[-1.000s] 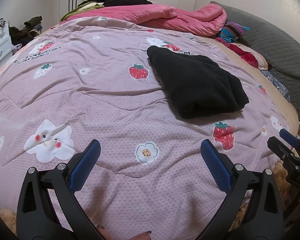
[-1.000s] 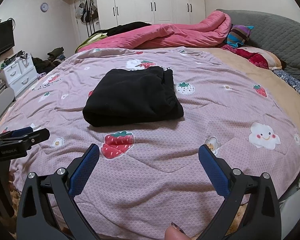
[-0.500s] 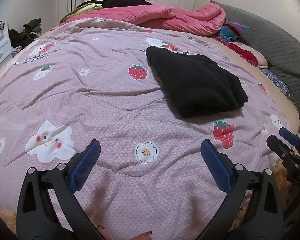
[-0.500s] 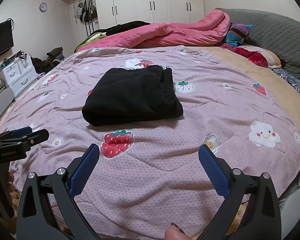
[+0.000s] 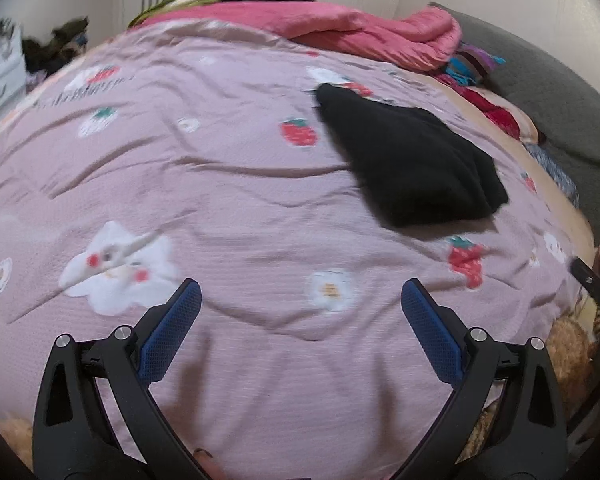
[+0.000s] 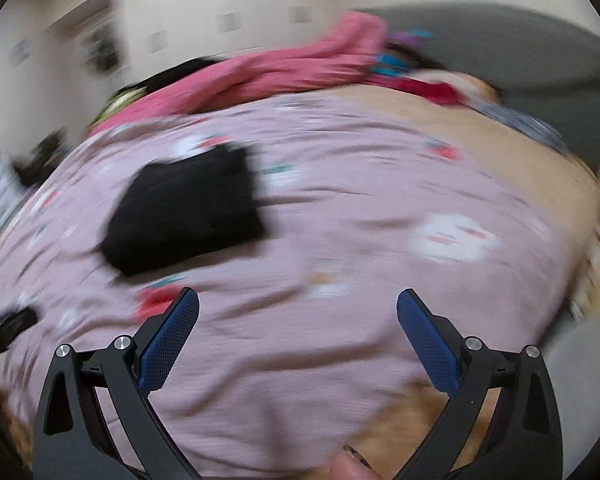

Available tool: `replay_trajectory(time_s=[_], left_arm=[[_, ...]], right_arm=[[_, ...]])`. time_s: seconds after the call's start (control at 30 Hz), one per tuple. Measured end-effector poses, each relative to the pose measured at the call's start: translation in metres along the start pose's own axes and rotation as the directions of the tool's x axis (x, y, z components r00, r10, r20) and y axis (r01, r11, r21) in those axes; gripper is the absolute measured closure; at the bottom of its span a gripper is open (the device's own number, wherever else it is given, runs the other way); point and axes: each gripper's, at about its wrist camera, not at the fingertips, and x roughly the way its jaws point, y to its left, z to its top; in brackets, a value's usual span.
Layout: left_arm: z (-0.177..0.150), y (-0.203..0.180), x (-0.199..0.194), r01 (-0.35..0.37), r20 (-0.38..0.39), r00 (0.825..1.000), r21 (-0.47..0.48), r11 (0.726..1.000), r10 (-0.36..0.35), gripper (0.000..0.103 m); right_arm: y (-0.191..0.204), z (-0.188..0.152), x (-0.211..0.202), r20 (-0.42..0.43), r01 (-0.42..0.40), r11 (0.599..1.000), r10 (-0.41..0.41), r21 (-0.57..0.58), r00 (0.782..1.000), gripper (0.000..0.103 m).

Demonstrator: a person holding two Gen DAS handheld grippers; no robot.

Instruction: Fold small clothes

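Black garment (image 5: 412,160) folded on pink quilt (image 5: 220,200), well ahead, between grippers: right of left gripper (image 5: 300,292), left of right gripper (image 6: 298,300) (blurred). Both spread wide, empty.

Right wrist view is super smeared, so the folded black garment (image 6: 184,208) is just a dark blob with no edges or folds you can make out, and the prints on the pink quilt (image 6: 340,320) are mush. In the left wrist view the right gripper (image 5: 592,284) is mostly chopped off by the frame edge, so can't tell how its jaws stand there.
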Motion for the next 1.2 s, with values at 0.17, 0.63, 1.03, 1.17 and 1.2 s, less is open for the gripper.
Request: replay_trajectory(time_s=[0.17, 0.63, 1.03, 1.17, 1.2], left_arm=[[0.036, 0.112, -0.012, -0.228, 0.014, 0.973, -0.116, 0.967, 0.232, 0.009], [0.104, 0.415, 0.019, -0.623, -0.165, 0.771, -0.394, 0.676, 0.615, 0.008], [0.102, 0.420, 0.024, -0.631, -0.172, 0.766, -0.387, 0.673, 0.619, 0.008], [0.100, 0.419, 0.026, -0.630, -0.171, 0.767, -0.387, 0.673, 0.619, 0.008], [0.100, 0.419, 0.026, -0.631, -0.172, 0.766, -0.386, 0.673, 0.620, 0.008]], right_arm=[[-0.153, -0.001, -0.008, -0.027, 0.455, 0.855, -0.464, 0.247, 0.886, 0.004], [-0.370, -0.084, -0.009, -0.431, 0.758, 0.334, -0.664, 0.561, 0.611, 0.004], [-0.375, -0.080, -0.008, -0.432, 0.753, 0.335, -0.658, 0.566, 0.617, 0.004], [-0.375, -0.080, -0.009, -0.432, 0.754, 0.335, -0.658, 0.565, 0.616, 0.004], [-0.375, -0.080, -0.009, -0.432, 0.753, 0.335, -0.658, 0.566, 0.617, 0.004]])
